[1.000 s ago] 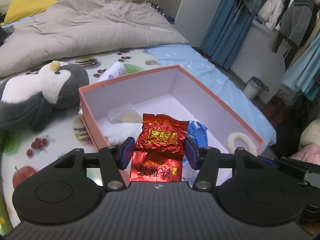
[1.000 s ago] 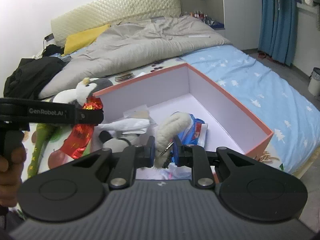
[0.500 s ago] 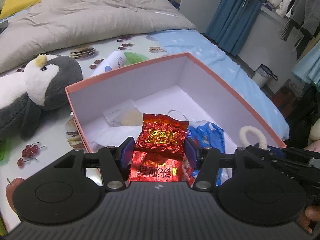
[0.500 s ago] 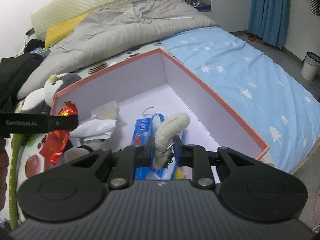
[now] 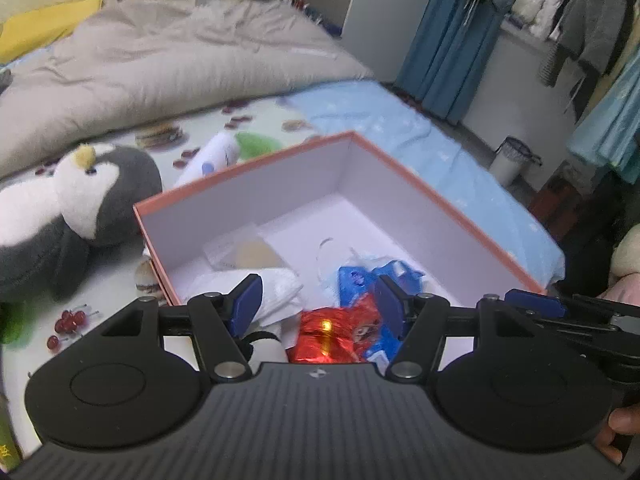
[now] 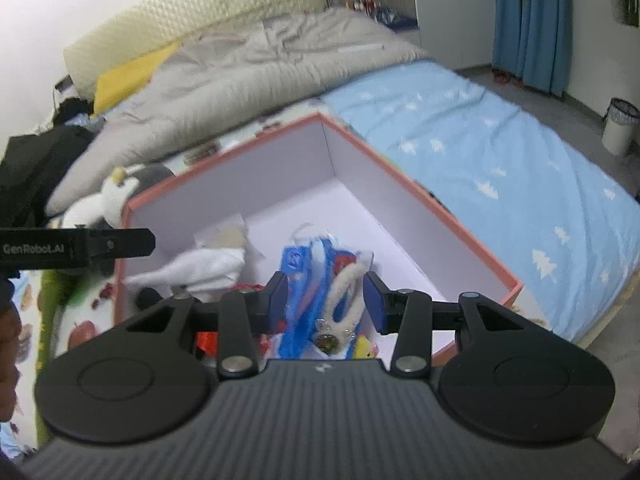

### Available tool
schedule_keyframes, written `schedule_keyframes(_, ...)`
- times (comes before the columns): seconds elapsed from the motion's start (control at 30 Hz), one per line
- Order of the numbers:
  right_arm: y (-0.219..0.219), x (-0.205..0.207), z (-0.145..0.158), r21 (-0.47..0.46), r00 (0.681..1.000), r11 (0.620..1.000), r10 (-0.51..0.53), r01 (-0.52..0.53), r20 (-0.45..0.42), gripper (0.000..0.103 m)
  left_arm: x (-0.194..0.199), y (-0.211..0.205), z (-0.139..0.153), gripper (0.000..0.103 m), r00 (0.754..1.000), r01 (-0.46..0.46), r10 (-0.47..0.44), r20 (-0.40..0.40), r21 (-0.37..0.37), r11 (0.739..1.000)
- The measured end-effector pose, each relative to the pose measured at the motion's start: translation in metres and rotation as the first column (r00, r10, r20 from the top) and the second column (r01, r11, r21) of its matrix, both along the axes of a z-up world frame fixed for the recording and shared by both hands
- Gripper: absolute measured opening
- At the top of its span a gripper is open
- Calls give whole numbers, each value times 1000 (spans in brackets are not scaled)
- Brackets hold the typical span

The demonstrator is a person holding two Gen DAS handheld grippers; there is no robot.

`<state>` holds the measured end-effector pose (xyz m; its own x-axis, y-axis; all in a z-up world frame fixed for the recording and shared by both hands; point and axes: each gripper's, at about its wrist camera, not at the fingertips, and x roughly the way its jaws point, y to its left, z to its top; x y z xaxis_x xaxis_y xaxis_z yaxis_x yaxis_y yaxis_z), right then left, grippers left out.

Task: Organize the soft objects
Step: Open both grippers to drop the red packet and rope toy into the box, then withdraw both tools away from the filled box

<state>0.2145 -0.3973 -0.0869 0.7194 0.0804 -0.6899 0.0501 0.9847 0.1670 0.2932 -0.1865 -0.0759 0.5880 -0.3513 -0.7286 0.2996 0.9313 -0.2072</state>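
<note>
Both grippers hang over the orange-rimmed box (image 5: 460,216) on the bed, and both have just been opening their fingers. The left gripper (image 5: 318,300) stands released, with the red foil packet (image 5: 332,336) lying loose below and between its fingers, down among the other contents. The right gripper (image 6: 324,298) is likewise let go, and the cream fuzzy loop (image 6: 346,300) lies between its fingers on top of the blue plastic bag (image 6: 304,280), no pad pressing it. So two more items look delivered. Counting inside the box: one red packet, one cream loop, one blue bag, one white cloth (image 6: 208,264), one flat pale pouch (image 5: 248,252). Still outside on the bed, to my eye: one penguin plush (image 5: 80,208) beside the box wall, and one white tube (image 5: 212,156) behind it; those seem to be what is left.
</note>
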Motion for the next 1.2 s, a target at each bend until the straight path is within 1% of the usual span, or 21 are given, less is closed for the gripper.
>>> schedule_keyframes(0.1, 3, -14, 18, -1, 999, 1000, -1, 1, 43, 45, -15, 5, 19, 68, 999, 10, -9, 31, -33, 999)
schedule_keyframes(0.23, 7, -36, 37, -4, 995, 1000, -7, 7, 96, 45, -41, 8, 37, 68, 996, 13, -12, 93, -20, 1000)
schedule_keyframes(0.33, 12, -52, 49, 2, 992, 1000, 6, -7, 123, 45, -59, 13, 48, 68, 993, 18, -14, 115, -34, 999)
schedule_keyframes(0.67, 29, -100, 78, -22, 981, 999, 30, -26, 192, 45, -119, 27, 82, 68, 981, 7, 1, 196, -40, 999)
schedule_keyframes(0.77, 34, -112, 83, -24, 979, 999, 36, -32, 203, 45, -136, 34, 89, 68, 979, -5, 18, 202, -67, 998)
schedule_keyframes(0.9, 38, -131, 90, -22, 974, 999, 41, -37, 222, 45, -157, 42, 95, 68, 977, -26, 42, 208, -79, 997)
schedule_keyframes(1.13, 49, -158, 88, -47, 977, 998, 49, -41, 208, 45, -191, 54, 93, 68, 980, -31, 47, 191, -82, 996)
schedule_keyframes(1.2, 54, -164, 85, -67, 976, 997, 55, -42, 208, 45, -198, 57, 91, 68, 981, -31, 46, 188, -81, 996)
